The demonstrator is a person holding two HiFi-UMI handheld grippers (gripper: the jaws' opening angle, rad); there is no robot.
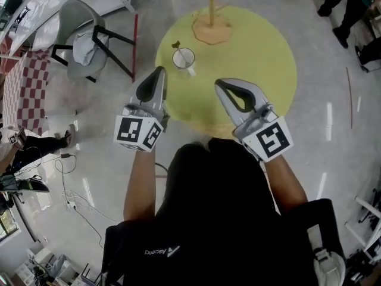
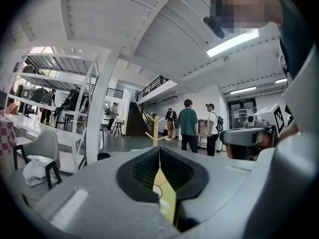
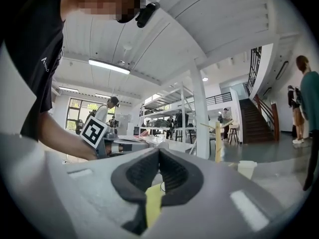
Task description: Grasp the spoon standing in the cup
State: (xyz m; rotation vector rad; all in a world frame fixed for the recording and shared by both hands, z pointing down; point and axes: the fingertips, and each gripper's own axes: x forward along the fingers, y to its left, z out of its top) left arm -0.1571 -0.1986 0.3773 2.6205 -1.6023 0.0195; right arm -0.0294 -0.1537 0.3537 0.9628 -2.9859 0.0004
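A white cup [image 1: 184,59] stands on the round yellow-green table [image 1: 262,58], left of its middle. A dark-handled spoon [image 1: 177,45] stands upright in the cup. My left gripper [image 1: 159,71] hovers over the table's near left edge, just short of the cup, its jaws shut with nothing between them. My right gripper [image 1: 219,83] is further right and nearer the person, also shut and empty. The left gripper view shows the jaws of the left gripper [image 2: 159,151] closed. In the right gripper view the right gripper [image 3: 159,153] is closed, and the cup [image 3: 246,169] shows to its right.
A wooden post on a round base [image 1: 211,26] stands at the table's far side. A grey chair [image 1: 80,37] with a cloth on it is to the left, by a red checked cloth [image 1: 24,88]. Cables [image 1: 74,195] lie on the floor. People stand nearby [image 2: 188,123].
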